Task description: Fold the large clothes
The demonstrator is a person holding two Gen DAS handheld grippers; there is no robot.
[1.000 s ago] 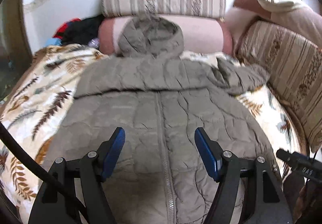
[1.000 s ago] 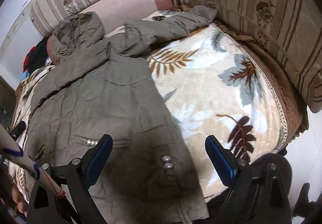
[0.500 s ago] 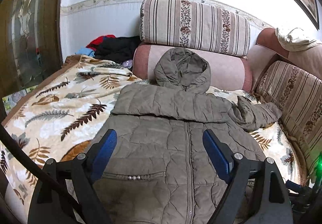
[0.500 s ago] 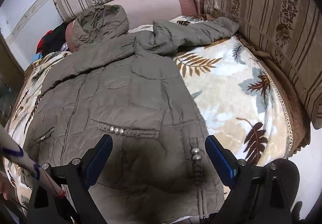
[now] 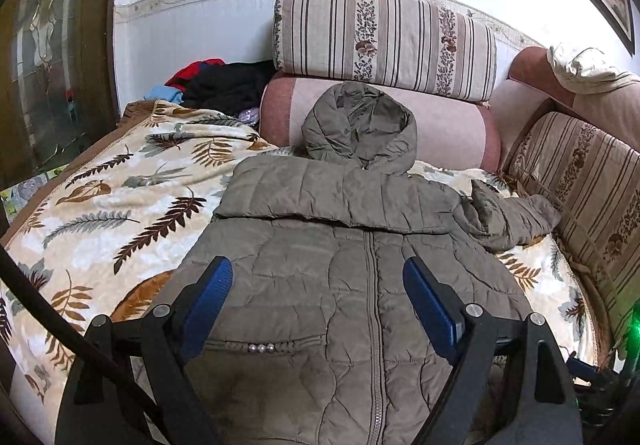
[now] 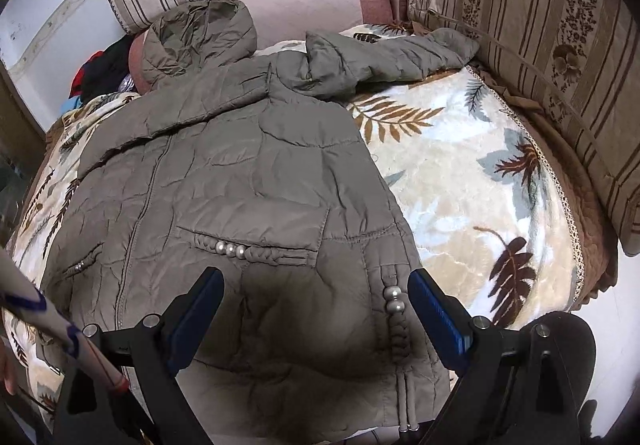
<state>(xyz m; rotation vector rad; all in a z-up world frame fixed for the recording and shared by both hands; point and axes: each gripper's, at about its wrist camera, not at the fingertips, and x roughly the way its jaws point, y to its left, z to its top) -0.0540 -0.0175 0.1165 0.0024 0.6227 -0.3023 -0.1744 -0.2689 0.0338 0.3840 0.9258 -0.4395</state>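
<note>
An olive quilted hooded jacket (image 5: 352,269) lies front up and zipped on a leaf-print blanket (image 5: 120,213). Its hood (image 5: 360,125) rests against a pink bolster. One sleeve (image 6: 384,53) stretches right toward the striped cushion; the other sleeve is folded across the chest just below the hood. My left gripper (image 5: 318,303) is open and empty above the jacket's lower front. My right gripper (image 6: 316,311) is open and empty above the jacket's (image 6: 248,181) hem near its pearl-trimmed pocket (image 6: 240,249).
Striped cushions stand at the back (image 5: 384,41) and at the right (image 6: 560,45). A pink bolster (image 5: 452,125) lies behind the hood. A pile of dark and red clothes (image 5: 216,85) sits at the back left. The blanket's edge (image 6: 576,245) drops off at right.
Both grippers have pulled back and risen from the jacket, so more of it and the room shows. Both stay open. The jacket has not moved.
</note>
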